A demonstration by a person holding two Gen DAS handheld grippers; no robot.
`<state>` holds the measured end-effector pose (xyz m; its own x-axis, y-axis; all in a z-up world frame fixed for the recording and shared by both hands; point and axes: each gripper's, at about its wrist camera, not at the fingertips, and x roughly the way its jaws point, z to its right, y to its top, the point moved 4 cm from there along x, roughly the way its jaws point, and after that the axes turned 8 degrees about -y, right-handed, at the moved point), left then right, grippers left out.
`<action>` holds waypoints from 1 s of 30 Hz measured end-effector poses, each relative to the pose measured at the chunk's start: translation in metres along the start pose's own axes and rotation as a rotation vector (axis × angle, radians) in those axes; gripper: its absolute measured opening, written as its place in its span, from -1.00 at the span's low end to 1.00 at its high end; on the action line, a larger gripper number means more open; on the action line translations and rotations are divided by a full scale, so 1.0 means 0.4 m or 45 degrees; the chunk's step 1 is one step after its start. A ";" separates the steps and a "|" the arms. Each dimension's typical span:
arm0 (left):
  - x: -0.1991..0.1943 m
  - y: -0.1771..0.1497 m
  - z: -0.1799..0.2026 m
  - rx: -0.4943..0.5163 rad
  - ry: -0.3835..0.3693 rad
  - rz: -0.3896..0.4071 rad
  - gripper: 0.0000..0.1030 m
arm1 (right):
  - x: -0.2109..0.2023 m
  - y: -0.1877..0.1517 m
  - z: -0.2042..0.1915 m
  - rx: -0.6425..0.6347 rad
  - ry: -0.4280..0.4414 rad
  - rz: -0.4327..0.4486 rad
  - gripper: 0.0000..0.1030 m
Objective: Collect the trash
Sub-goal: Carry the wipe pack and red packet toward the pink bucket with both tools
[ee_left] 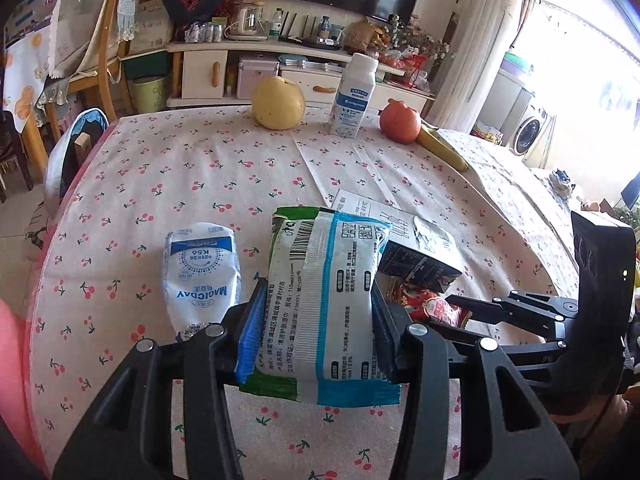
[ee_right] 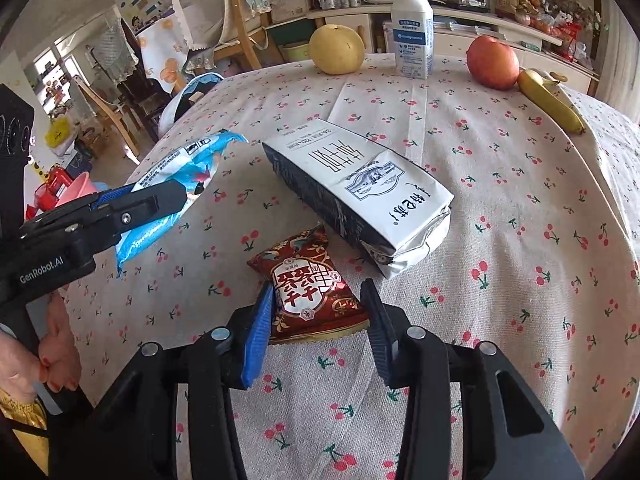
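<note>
The left tool (ee_left: 316, 312) blocks part of the red snack packet (ee_left: 430, 308) behind it. It squeezes a blue-and-white wet wipes pack (ee_left: 324, 292), crinkly, held up off the desk (ee_left: 160, 184). The right tool (ee_right: 318, 320) is open, one finger on each side of the shiny red snack packet (ee_right: 308, 292), which lies flat on the desk beside a white carton (ee_right: 360, 196).

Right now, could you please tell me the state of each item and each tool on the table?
left tool: shut on the wet wipes pack, lifted.
right tool: open, around the red snack wrapper, which lies flat.
milk carton: on its side, crumpled.
white pouch: lying flat.
bottle: upright, capped.
pear, apple: whole.
banana: unpeeled.
</note>
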<state>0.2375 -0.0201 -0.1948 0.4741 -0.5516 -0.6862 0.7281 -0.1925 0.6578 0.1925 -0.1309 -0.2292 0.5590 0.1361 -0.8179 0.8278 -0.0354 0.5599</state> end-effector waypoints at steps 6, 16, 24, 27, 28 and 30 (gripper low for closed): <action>-0.038 0.005 -0.007 -0.011 -0.002 0.047 -0.07 | -0.029 -0.004 -0.017 -0.012 0.011 0.042 -0.15; -0.112 0.016 -0.042 -0.064 0.051 0.133 -0.07 | -0.074 0.015 -0.054 -0.020 0.019 0.098 -0.15; -0.164 0.027 -0.103 -0.126 0.169 0.202 -0.07 | -0.101 0.039 -0.097 -0.043 0.007 0.141 -0.15; -0.186 0.030 -0.126 -0.158 0.205 0.233 -0.07 | -0.105 0.048 -0.104 -0.035 0.006 0.147 -0.15; -0.193 0.031 -0.133 -0.167 0.220 0.242 -0.07 | -0.106 0.050 -0.107 -0.031 0.008 0.148 -0.15; -0.206 0.034 -0.150 -0.186 0.251 0.259 -0.07 | -0.108 0.055 -0.115 -0.024 0.016 0.150 -0.15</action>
<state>0.2380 0.0716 -0.1480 0.6936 -0.3963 -0.6016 0.6652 0.0318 0.7460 0.1842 -0.0921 -0.1754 0.6519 0.1448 -0.7443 0.7550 -0.0332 0.6548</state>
